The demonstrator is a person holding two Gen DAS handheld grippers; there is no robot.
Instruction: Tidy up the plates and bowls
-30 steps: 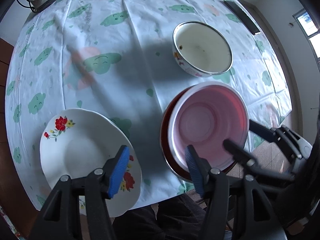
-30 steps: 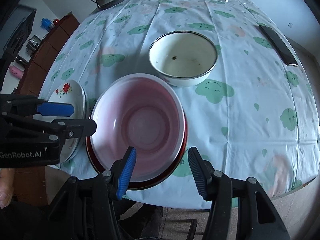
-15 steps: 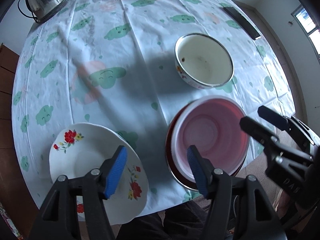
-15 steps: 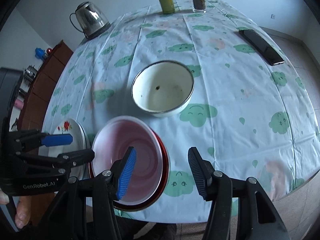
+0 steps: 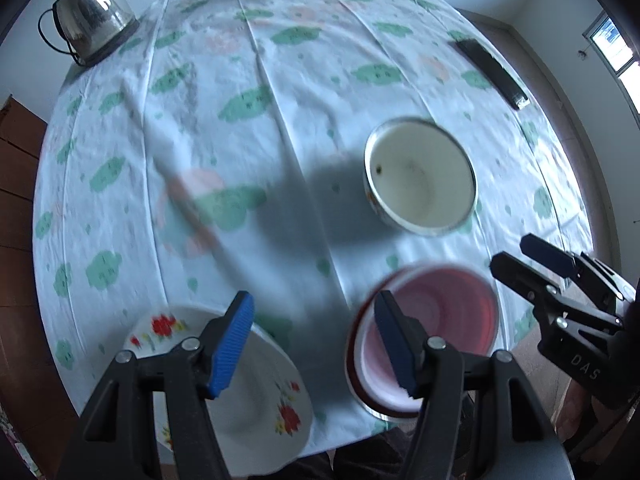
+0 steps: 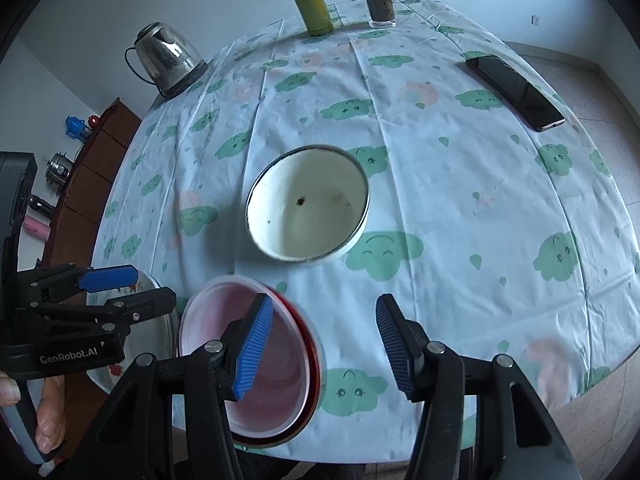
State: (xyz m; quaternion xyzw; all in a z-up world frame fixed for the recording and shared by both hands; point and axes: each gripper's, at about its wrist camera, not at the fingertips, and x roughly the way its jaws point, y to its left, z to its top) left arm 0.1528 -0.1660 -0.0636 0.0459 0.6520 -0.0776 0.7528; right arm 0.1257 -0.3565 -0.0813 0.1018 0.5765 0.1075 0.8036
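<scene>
- Bowls sit mouth-up on the tabletop (image 6: 460,184) under a pale cloth printed with green clouds; being round, they show no long axis.
- Landmark: the white enamel bowl with a dark metal rim (image 6: 307,209), near the middle; it holds only a few dark specks.
- Nearer the front edge than that bowl, a pink plastic bowl (image 6: 276,364) nests inside a red-rimmed bowl (image 6: 311,344); the pink one looks empty, and the right hand-held gripper's finger covers part of it.
- Left of the nested pair, a white plate with red flowers (image 5: 260,392) lies flat, overhanging the edge, partly hidden and blurred.
- The left hand-held gripper (image 5: 312,344) stands open above the gap between plate and pink bowl, holding nothing.
- The right hand-held gripper (image 6: 324,348) is open too, empty, one pad over the pink bowl.
- Beyond the enamel bowl: a steel kettle (image 6: 166,58), a black phone (image 6: 514,92).
</scene>
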